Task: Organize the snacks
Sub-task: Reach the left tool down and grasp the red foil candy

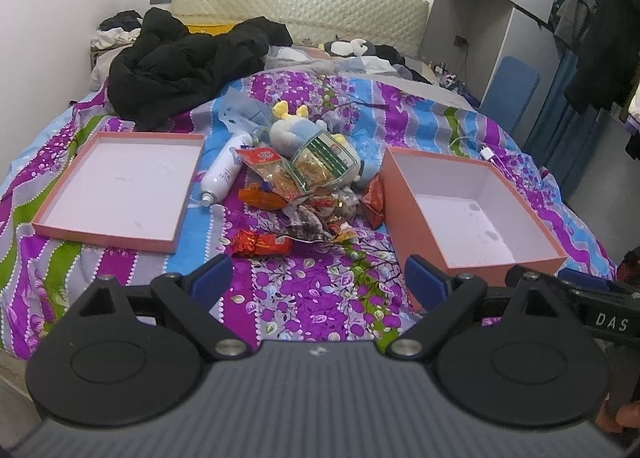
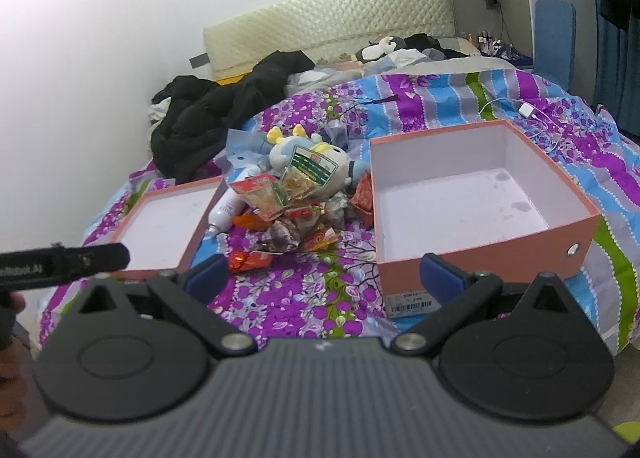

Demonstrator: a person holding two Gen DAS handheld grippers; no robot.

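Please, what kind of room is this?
Most likely a bedroom: a bed with a purple floral quilt, a cream quilted headboard, and clothes hanging on a rail at the right.

Glossy snack wrappers (image 1: 304, 193) — matt cardboard box (image 1: 472, 213).

I'm looking into a home bedroom. A bed (image 1: 320, 298) fills my view, spread with a purple, blue and green floral quilt (image 2: 460, 97) and backed by a padded cream headboard (image 1: 300, 5). A black coat (image 1: 180, 57) lies crumpled near the pillows, and a plush toy (image 1: 288, 129) sits mid-bed. On my right, clothes (image 1: 600, 29) hang on a rail beside a grey wardrobe (image 1: 472, 9). A charger cable (image 2: 524, 109) trails across the quilt.
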